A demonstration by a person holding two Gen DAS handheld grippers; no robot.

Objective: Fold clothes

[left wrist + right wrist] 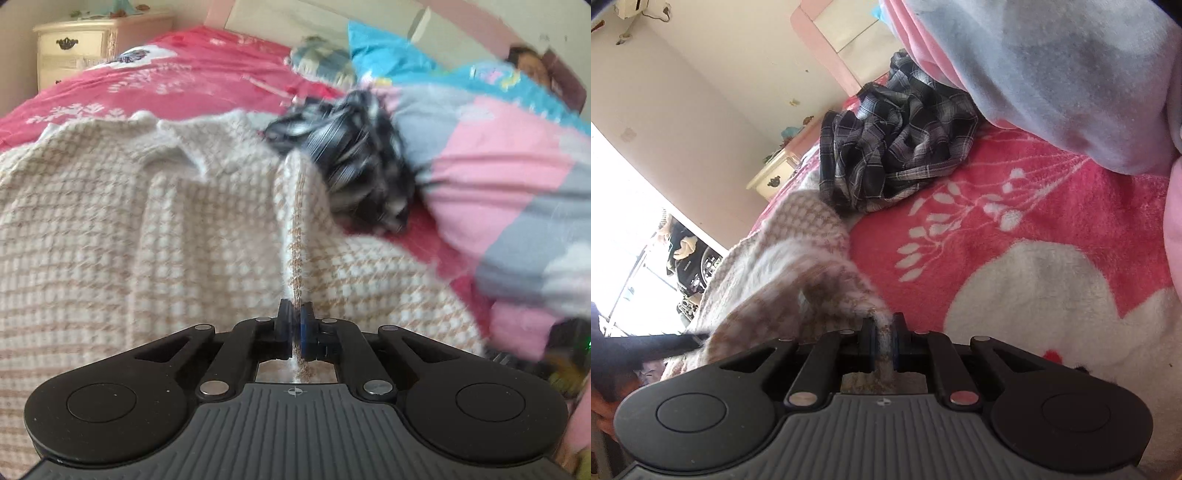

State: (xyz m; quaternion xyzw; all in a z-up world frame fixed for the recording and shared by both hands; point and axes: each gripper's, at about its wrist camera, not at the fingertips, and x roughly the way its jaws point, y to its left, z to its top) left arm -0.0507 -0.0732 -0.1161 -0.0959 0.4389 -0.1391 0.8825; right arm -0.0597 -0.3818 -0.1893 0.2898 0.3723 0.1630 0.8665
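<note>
A cream and tan houndstooth knit sweater lies spread on the bed. My left gripper is shut on a raised edge of it, which runs as a taut ridge away from the fingers. In the right wrist view the same sweater bunches to the left, and my right gripper is shut on another edge of it, just above the red blanket. A crumpled dark plaid shirt lies beyond the sweater; it also shows blurred in the left wrist view.
A red blanket with white flower print covers the bed. A pink and grey quilt is piled at the right. A blue pillow lies by the headboard. A cream nightstand stands beside the bed.
</note>
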